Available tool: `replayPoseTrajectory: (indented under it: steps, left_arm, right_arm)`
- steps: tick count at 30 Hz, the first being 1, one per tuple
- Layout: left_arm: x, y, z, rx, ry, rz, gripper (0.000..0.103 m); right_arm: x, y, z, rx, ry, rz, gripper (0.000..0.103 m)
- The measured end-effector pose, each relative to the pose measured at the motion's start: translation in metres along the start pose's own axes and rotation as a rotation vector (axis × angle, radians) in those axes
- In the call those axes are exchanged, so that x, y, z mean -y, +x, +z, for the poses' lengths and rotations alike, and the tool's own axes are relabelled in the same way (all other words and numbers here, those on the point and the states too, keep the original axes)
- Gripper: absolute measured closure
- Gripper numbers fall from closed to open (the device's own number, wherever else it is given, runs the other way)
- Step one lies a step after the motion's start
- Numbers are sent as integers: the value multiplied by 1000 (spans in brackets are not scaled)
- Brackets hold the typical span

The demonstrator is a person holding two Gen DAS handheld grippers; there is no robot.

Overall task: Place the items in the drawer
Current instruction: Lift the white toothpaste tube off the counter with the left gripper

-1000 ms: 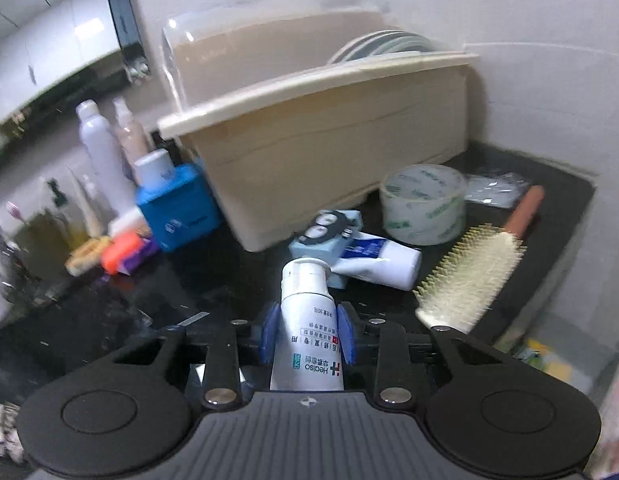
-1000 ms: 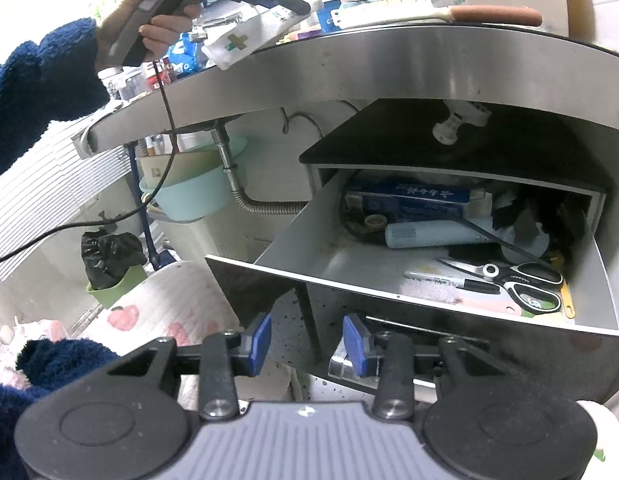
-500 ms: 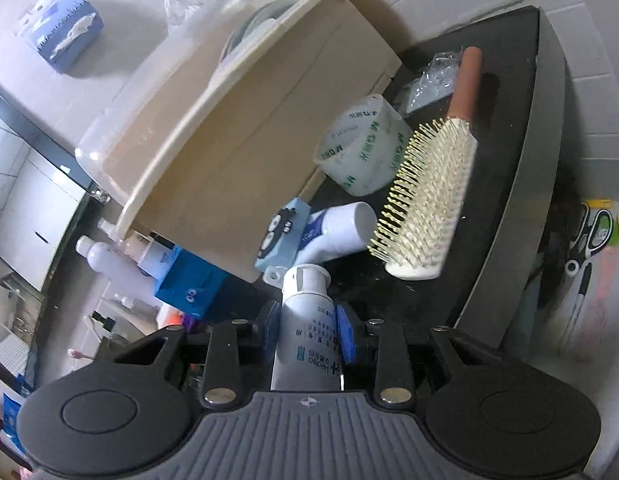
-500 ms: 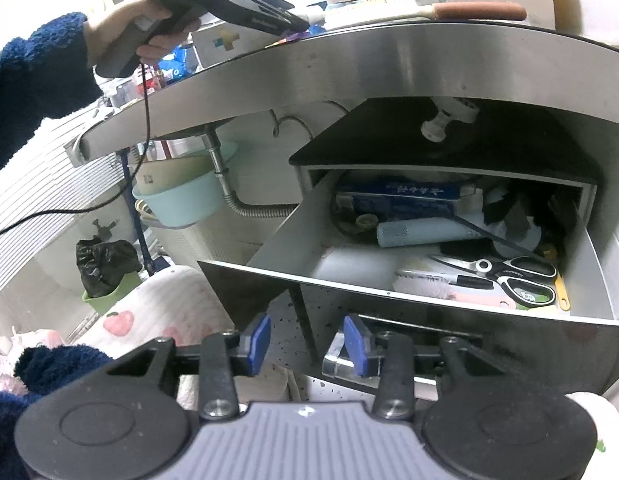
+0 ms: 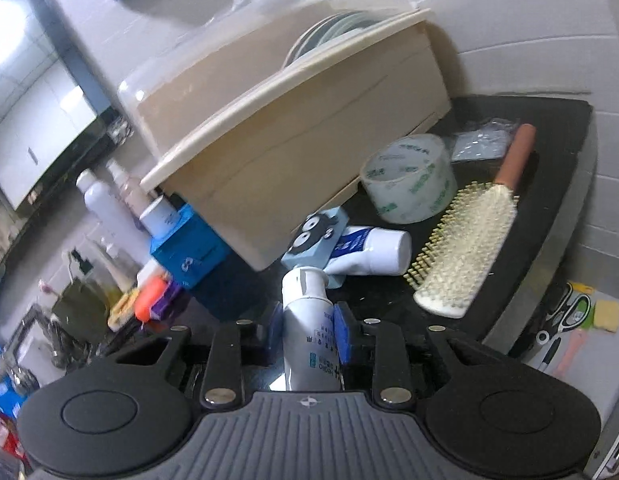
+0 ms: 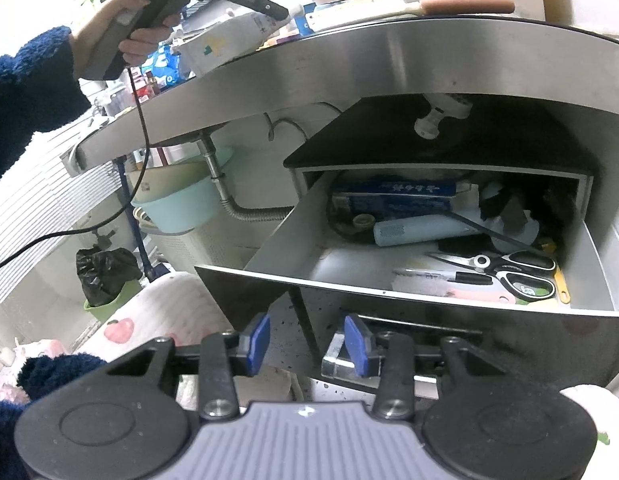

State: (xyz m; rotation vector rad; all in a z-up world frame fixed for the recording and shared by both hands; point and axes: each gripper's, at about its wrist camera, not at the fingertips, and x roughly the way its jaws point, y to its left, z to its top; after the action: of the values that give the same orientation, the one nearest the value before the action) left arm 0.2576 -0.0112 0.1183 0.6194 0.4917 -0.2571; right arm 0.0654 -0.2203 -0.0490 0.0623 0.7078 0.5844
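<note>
My left gripper (image 5: 308,330) is shut on a white tube (image 5: 309,328) with blue print, held above the black counter (image 5: 557,208). Beyond it lie a second white tube (image 5: 373,250), a small blue box with cartoon eyes (image 5: 315,236), a tape roll (image 5: 409,178) and a cream hairbrush (image 5: 467,240). In the right wrist view the drawer (image 6: 293,232) stands pulled out below the counter, holding scissors (image 6: 513,270), a pale blue tube (image 6: 421,230) and a blue box (image 6: 393,196). My right gripper (image 6: 307,344) is open and empty in front of the drawer's front panel. The left gripper (image 6: 287,14) shows up there too, at the counter edge.
A beige dish rack (image 5: 293,136) fills the back of the counter, with bottles (image 5: 105,204) and a blue box (image 5: 189,250) to its left. Under the counter hang a drain pipe (image 6: 229,204) and a light blue basin (image 6: 181,204). A hand and blue sleeve (image 6: 25,84) hold the left gripper.
The left gripper with the tube has rolled back toward level and drawn slightly away from the counter edge. The right gripper has edged closer to the drawer front.
</note>
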Motion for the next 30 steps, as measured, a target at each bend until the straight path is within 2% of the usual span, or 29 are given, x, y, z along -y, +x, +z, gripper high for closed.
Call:
replayPoseTrajectory:
  steps: [9,14,18,24,27,30]
  left_arm:
    - [-26,8,11,-73,-137,-91,76]
    - [-30,9,9,-87,-193,-113,75]
    - [-31,19,3,-126,-254,-179,75]
    - [-31,21,3,-136,-290,-160,78]
    - [-38,23,2,-160,-319,-142,82]
    - [-42,19,0,-153,-332,-141,83]
  right_arm:
    - [0,-3,1,7,10,-11,62]
    - [0,-2,0,7,17,-7,61]
    - [-1,-2,0,4,15,-2,61]
    - [1,-3,-1,2,23,-12,60]
    - [1,-3,-3,-1,29,-16,54]
    - [0,-3,-4,-4,26,-16,53]
